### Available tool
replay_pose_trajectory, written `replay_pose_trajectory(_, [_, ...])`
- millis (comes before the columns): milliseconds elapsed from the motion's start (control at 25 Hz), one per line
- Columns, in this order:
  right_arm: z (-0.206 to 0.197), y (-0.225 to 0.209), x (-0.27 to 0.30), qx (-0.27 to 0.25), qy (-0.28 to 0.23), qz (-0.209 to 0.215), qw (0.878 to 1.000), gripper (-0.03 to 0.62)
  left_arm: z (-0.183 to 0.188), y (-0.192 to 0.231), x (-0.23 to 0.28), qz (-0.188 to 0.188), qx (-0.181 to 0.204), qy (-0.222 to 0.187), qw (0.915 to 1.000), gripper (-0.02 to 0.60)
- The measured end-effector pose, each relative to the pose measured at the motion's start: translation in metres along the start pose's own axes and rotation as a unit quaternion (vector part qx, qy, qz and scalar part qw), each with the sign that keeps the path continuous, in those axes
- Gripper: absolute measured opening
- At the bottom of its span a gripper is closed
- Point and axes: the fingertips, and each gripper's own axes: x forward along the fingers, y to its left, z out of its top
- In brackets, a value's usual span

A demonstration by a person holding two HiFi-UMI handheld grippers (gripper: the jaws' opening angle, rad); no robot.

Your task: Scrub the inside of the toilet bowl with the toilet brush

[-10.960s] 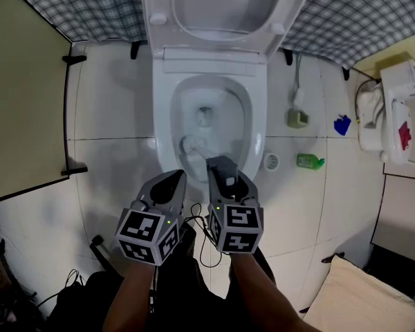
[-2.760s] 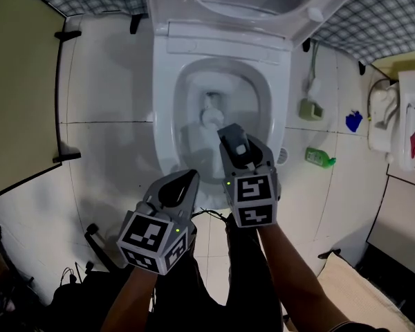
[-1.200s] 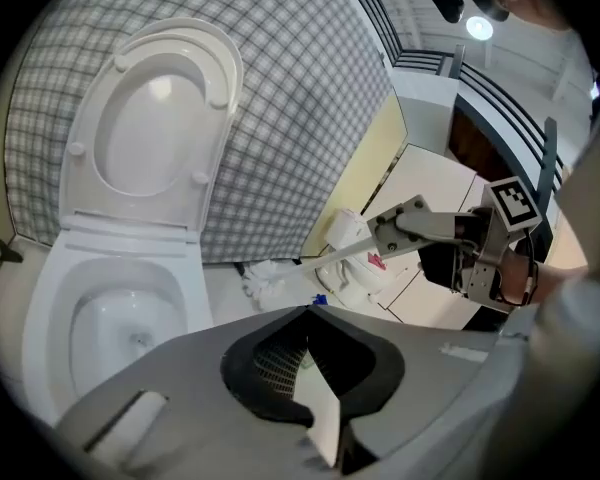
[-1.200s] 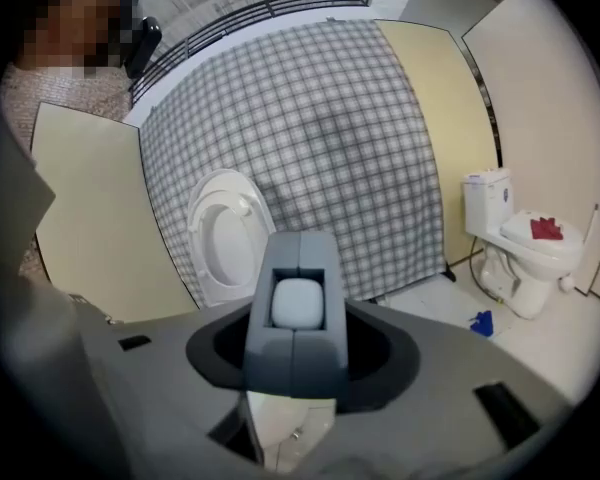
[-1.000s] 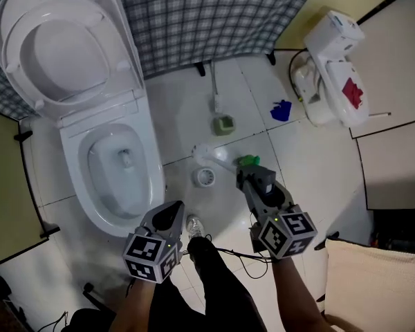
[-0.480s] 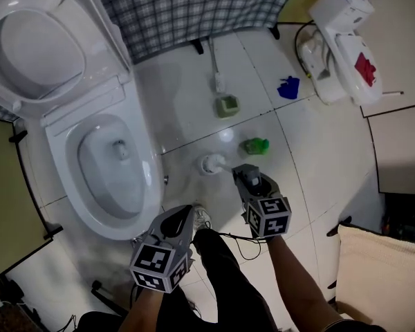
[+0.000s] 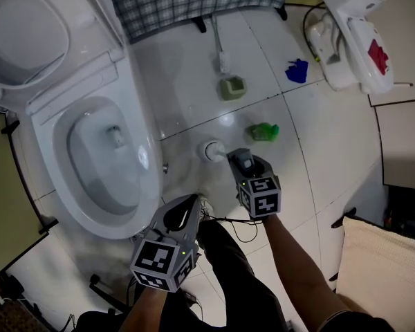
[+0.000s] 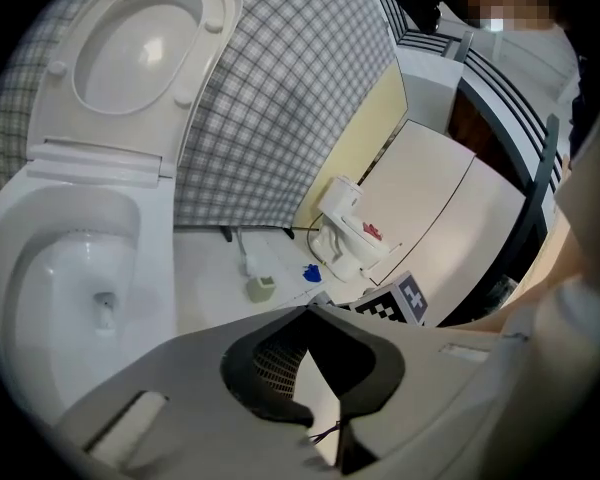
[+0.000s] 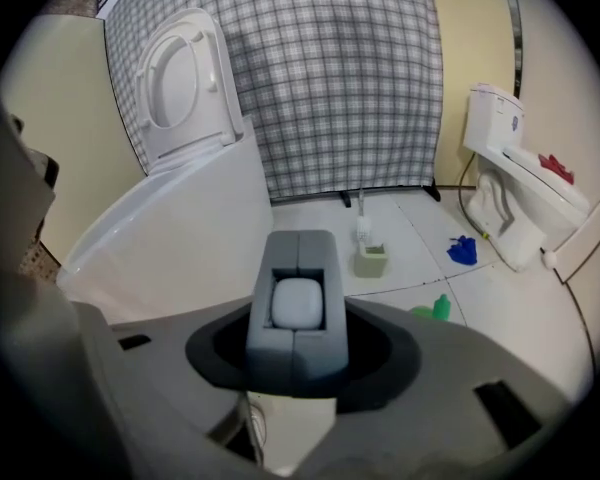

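Right gripper (image 7: 241,162) clamped on the brush (image 9: 298,303); the white butt of the handle sits square between the pads, and the tool points steeply down at the floor. Left gripper (image 7: 191,202) jaws together, nothing in them, hanging idle at 7 o'clock of the right one. Brush head is at the white holder (image 7: 212,151) on the tiles, at 10 o'clock of the right gripper and just beside the toilet's base; the bowl (image 7: 149,173) lies at 9 o'clock of the holder, lid up, and a green bottle (image 7: 263,131) stands near at 2 o'clock. I read this as the holder end of the job: head seating into the cup or drawing out of it, I can't tell which. Either way I'd keep the handle in line with the cup's axis and move straight along it, since a slanted pull would likely tip so light a cup or drag it toward the bottle. The grip is at the far end of the handle, so small wrist turns will swing the head a lot; go slow. To reach the bowl, I'd lift clear of the rim first, then swing toward 9 o'clock.
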Motion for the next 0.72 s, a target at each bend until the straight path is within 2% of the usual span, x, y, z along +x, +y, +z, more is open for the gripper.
replay_pose_trajectory(280, [-0.016, 0.012, 0.037, -0.03, 0.027, -0.011, 0.999, 0.198, -0.011, 0.013, 0.005, 0.007, -0.006, 0.001, 1.0, -0.012])
replay_pose_trajectory(520, [-0.016, 0.012, 0.043, -0.028, 0.023, -0.051, 0.998, 0.202, -0.004, 0.02, -0.003, 0.0, 0.004, -0.003, 1.0, -0.012])
replay_pose_trajectory(560, [-0.015, 0.012, 0.039, -0.026, 0.016, -0.055, 0.998, 0.252, -0.001, 0.021, -0.007, 0.001, 0.006, -0.004, 1.0, -0.012])
replay_pose_trajectory(600, [-0.012, 0.012, 0.034, -0.024, 0.008, -0.061, 0.998, 0.275, 0.003, 0.023, -0.013, 0.004, 0.01, -0.007, 0.9999, -0.012])
replay_pose_trajectory(720, [0.004, 0.014, 0.011, -0.022, -0.013, -0.074, 0.997, 0.304, 0.021, 0.033, -0.036, 0.019, 0.026, -0.017, 0.9994, -0.012])
